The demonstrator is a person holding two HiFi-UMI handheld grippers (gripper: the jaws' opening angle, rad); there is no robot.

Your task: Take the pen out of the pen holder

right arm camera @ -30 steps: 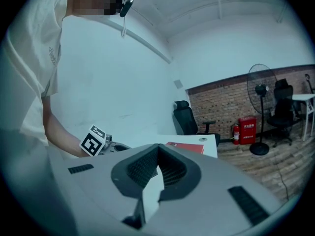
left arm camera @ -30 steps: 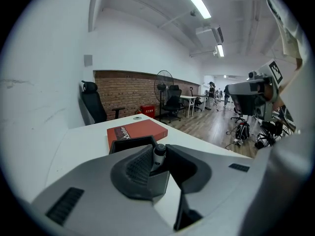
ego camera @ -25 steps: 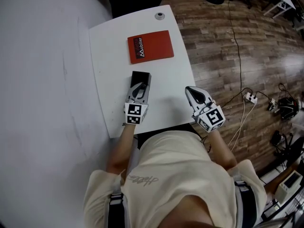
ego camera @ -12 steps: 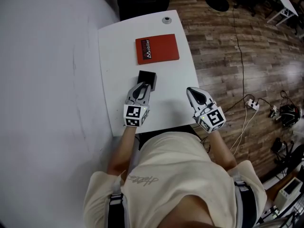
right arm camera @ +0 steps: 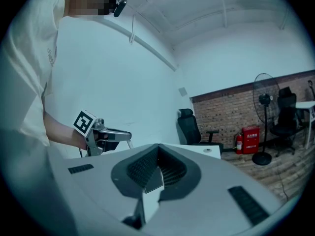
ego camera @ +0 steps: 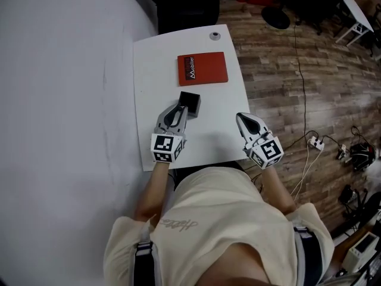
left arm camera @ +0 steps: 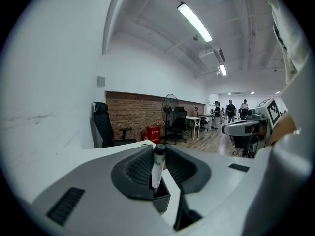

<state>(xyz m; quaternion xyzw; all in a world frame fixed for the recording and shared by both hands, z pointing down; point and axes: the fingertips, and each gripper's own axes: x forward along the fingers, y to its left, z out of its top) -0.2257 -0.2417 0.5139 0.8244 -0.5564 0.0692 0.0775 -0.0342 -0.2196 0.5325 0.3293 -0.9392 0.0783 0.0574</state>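
A white pen with a black cap point(left arm camera: 157, 166) stands upright in a small black pen holder point(left arm camera: 161, 200), its lower end inside the holder. My left gripper point(left arm camera: 158, 150) has its jaws closed against the pen's upper part, one pad on each side. From above, the holder point(ego camera: 189, 104) sits mid-table with the left gripper point(ego camera: 177, 113) at its near-left edge; the pen itself is hidden there. My right gripper point(ego camera: 243, 119) hovers over the table's right edge, shut and empty, with its tips touching point(right arm camera: 158, 147).
A red book point(ego camera: 202, 68) lies on the white table point(ego camera: 152, 70) beyond the holder, and a round grommet point(ego camera: 215, 36) sits at the far edge. A black office chair point(ego camera: 187, 8) stands behind the table. Cables point(ego camera: 309, 142) lie on the wooden floor to the right.
The head view has shifted, so the table sits further right and lower in the picture. The left gripper stays at the holder; the right gripper has hardly moved.
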